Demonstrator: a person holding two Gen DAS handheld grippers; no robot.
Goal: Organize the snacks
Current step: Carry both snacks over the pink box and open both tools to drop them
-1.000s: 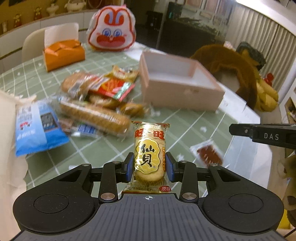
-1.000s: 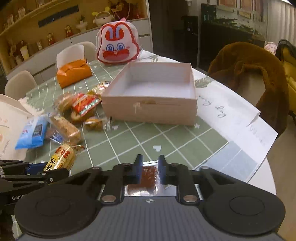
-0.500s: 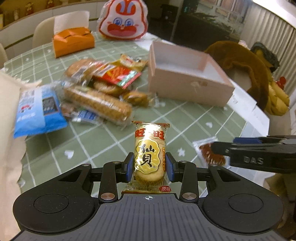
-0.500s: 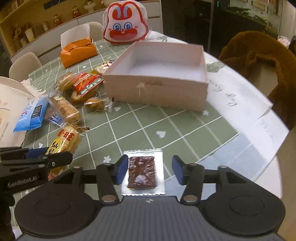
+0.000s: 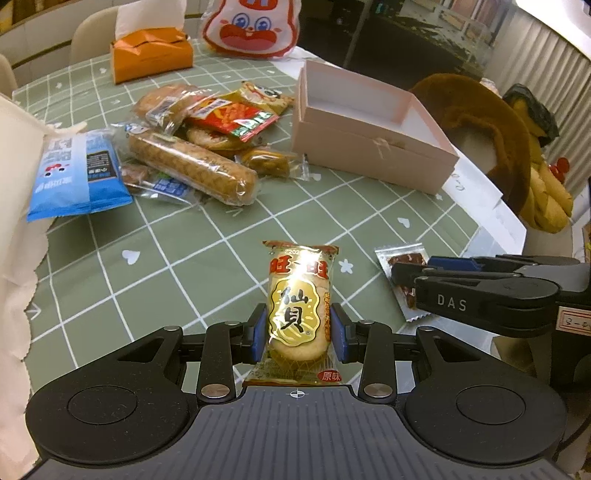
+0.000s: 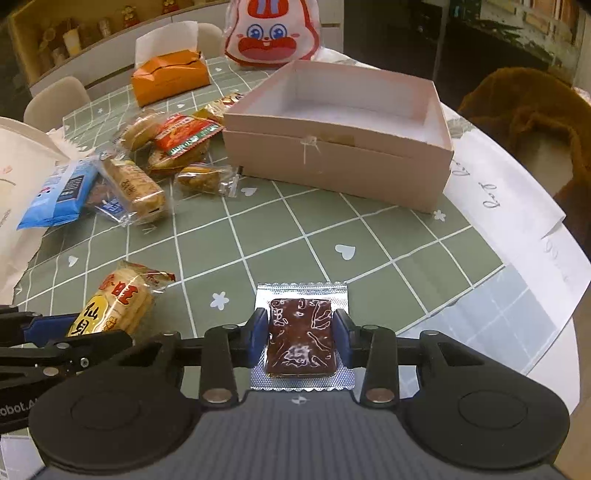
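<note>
My left gripper point(image 5: 298, 334) is shut on a yellow rice cracker pack point(image 5: 300, 310), held upright just above the green checked tablecloth; the pack also shows in the right wrist view point(image 6: 118, 299). My right gripper point(image 6: 300, 338) has its pads against both sides of a brown snack in a silver wrapper point(image 6: 301, 334) near the table's front edge; the wrapper also shows in the left wrist view point(image 5: 400, 266). An open, empty pink box point(image 6: 343, 162) stands at the middle back, also in the left wrist view point(image 5: 369, 147).
A pile of snacks point(image 5: 199, 147) lies left of the box, with a blue pack point(image 5: 77, 173) further left. An orange tissue box point(image 6: 170, 75) and a rabbit bag point(image 6: 273, 33) stand behind. White paper point(image 6: 517, 206) lies at right; a brown plush chair point(image 6: 535, 110) beyond.
My right gripper opened, dropped toward the table and closed in on the brown snack. My left gripper lowered with the cracker pack and tilted its view down.
</note>
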